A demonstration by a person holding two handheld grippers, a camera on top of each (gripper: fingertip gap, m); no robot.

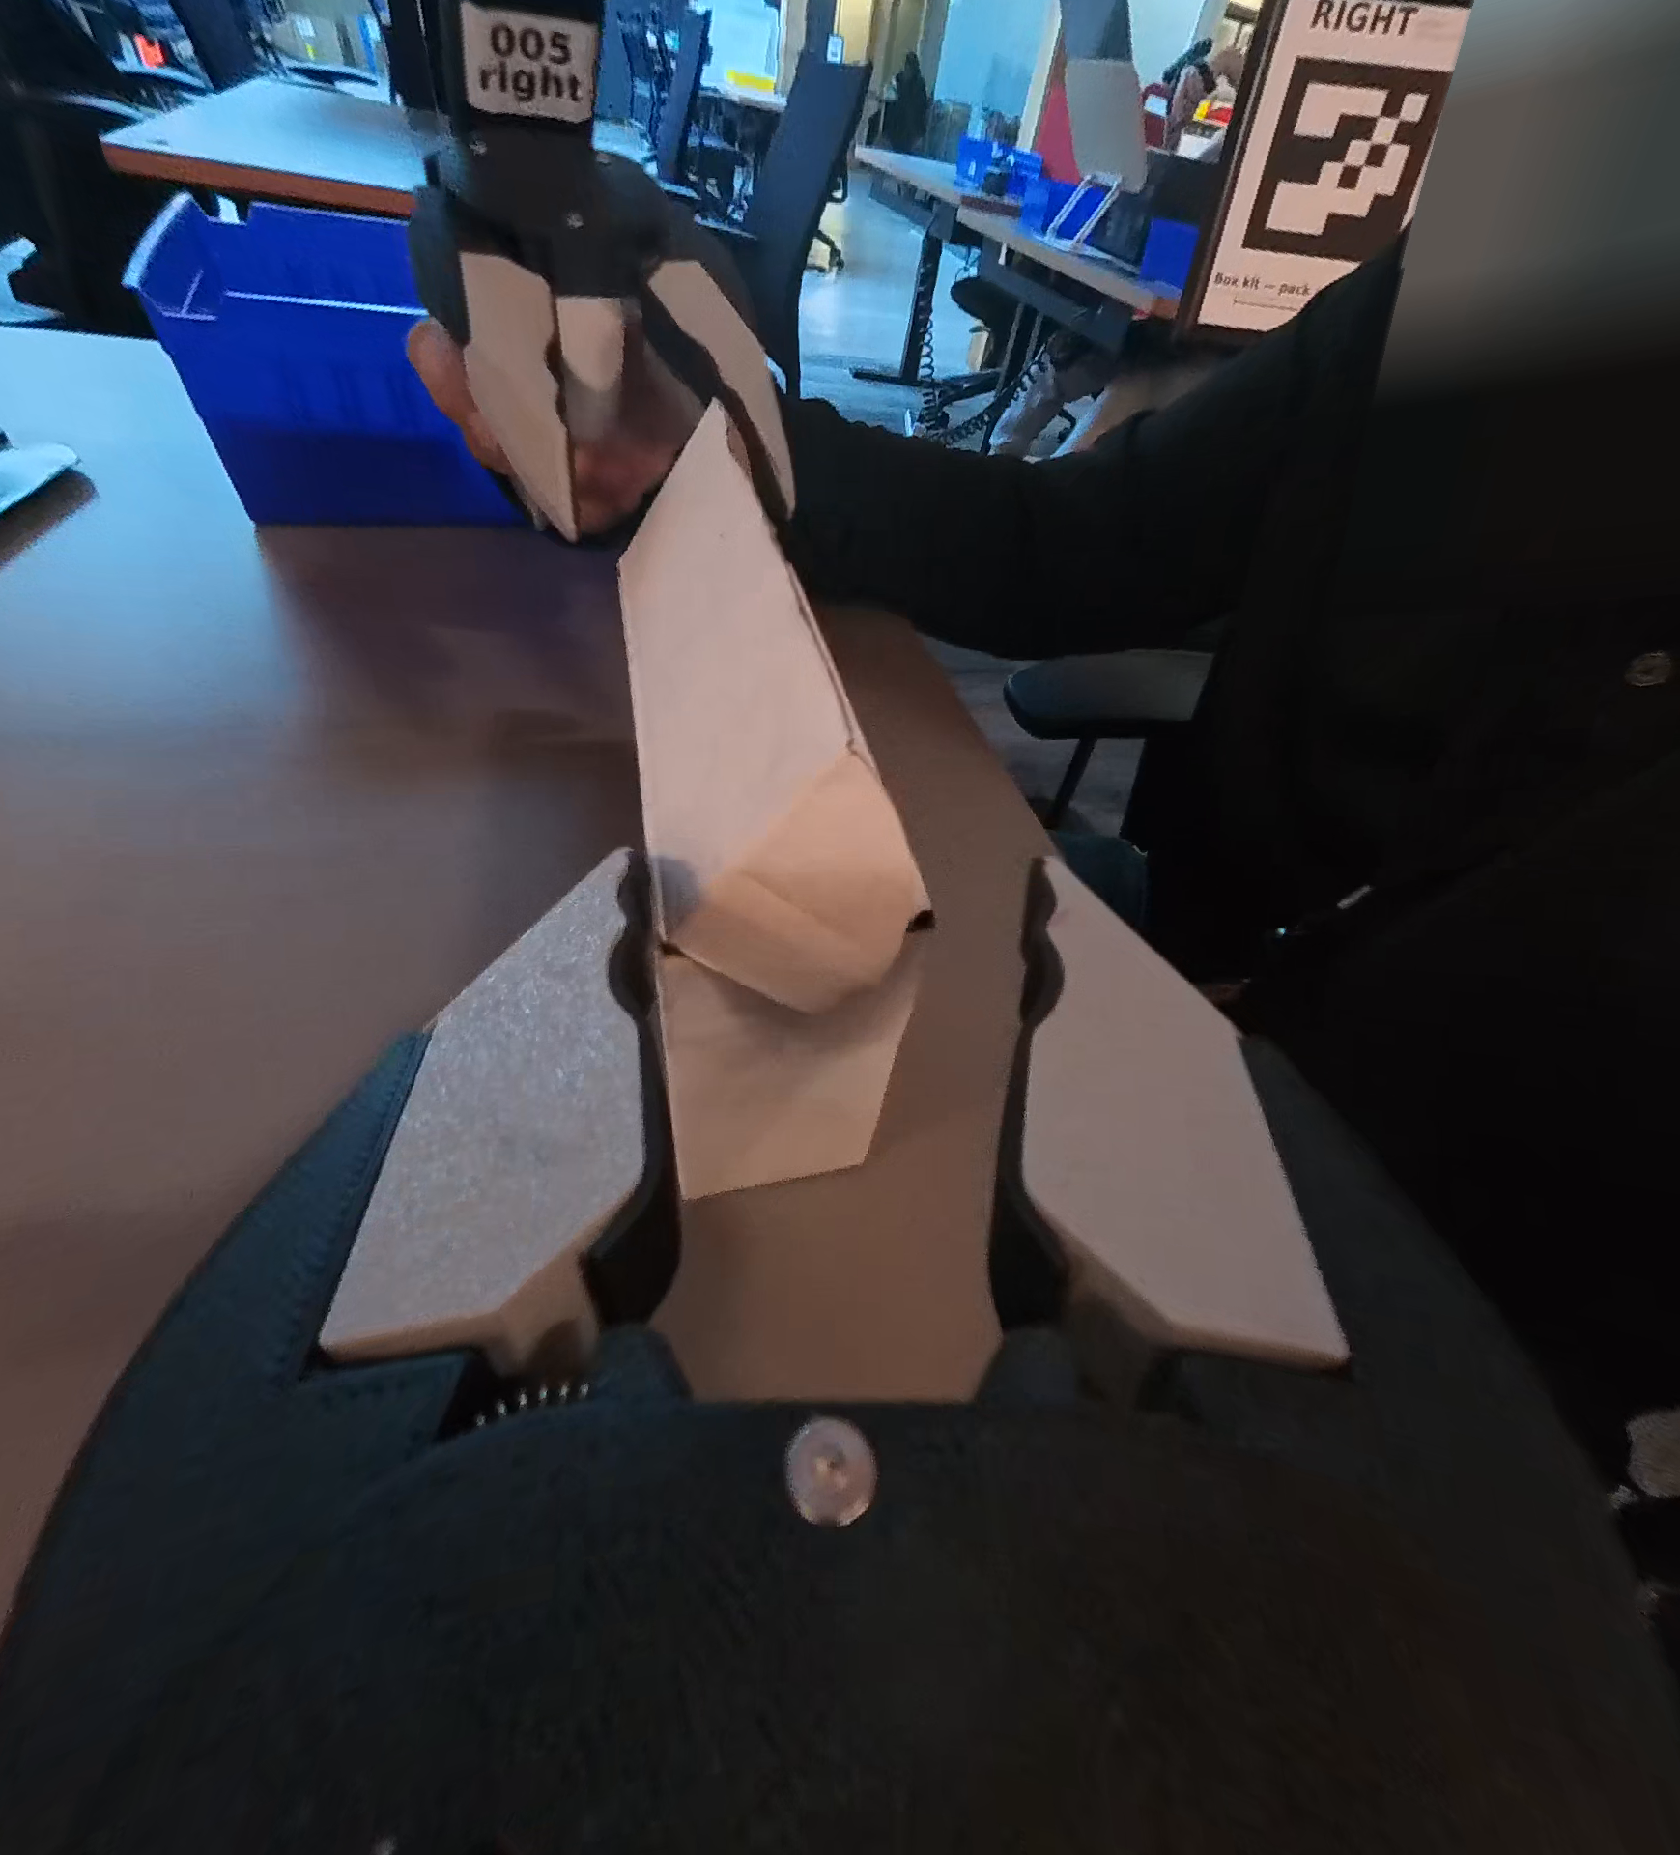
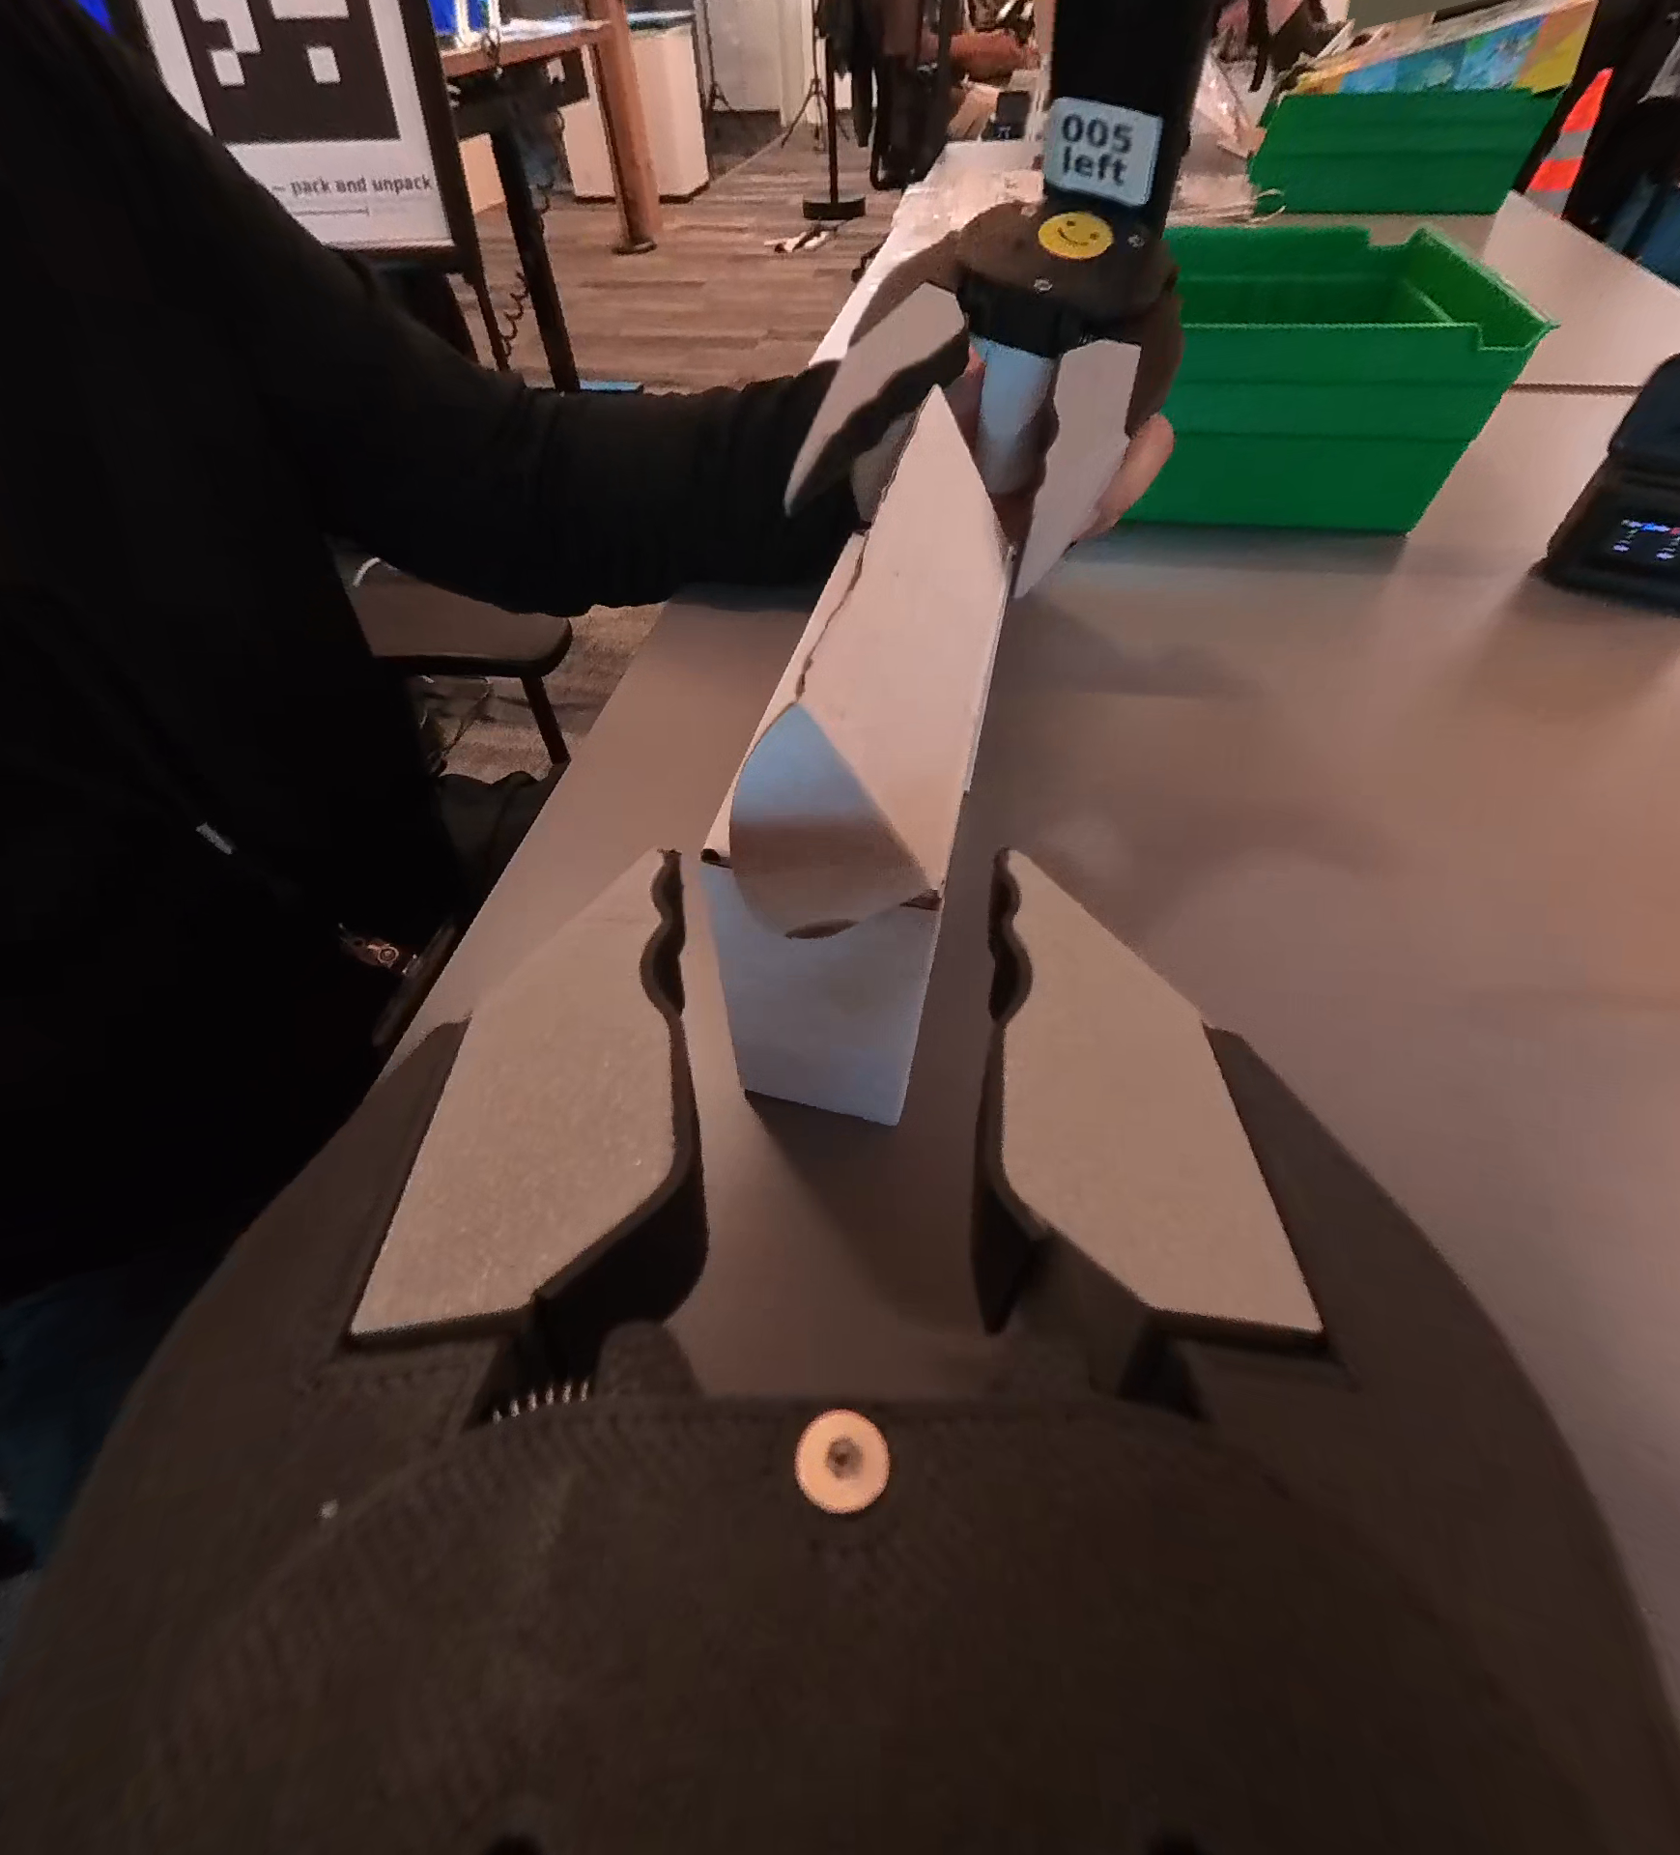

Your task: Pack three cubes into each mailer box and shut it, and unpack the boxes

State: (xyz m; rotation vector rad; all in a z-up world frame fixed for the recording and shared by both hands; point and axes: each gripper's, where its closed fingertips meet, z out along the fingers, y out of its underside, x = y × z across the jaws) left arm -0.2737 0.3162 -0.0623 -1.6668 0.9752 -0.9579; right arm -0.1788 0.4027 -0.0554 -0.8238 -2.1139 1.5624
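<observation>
Between the two hand-held grippers, a long, flattened tan cardboard mailer box [image 1: 745, 723] is seen standing on edge on the brown table top [image 1: 213, 803], a loose end flap curling at each end. Its near end is framed by the spread fingers of the left gripper [image 1: 836, 903], one edge touching the left-side finger [image 1: 534, 1084]. The right gripper [image 2: 836, 883] is likewise spread around the other end, no contact being discernible. A blue plastic bin [image 1: 314, 361] and a green plastic bin [image 2: 1317, 402] are seen behind.
</observation>
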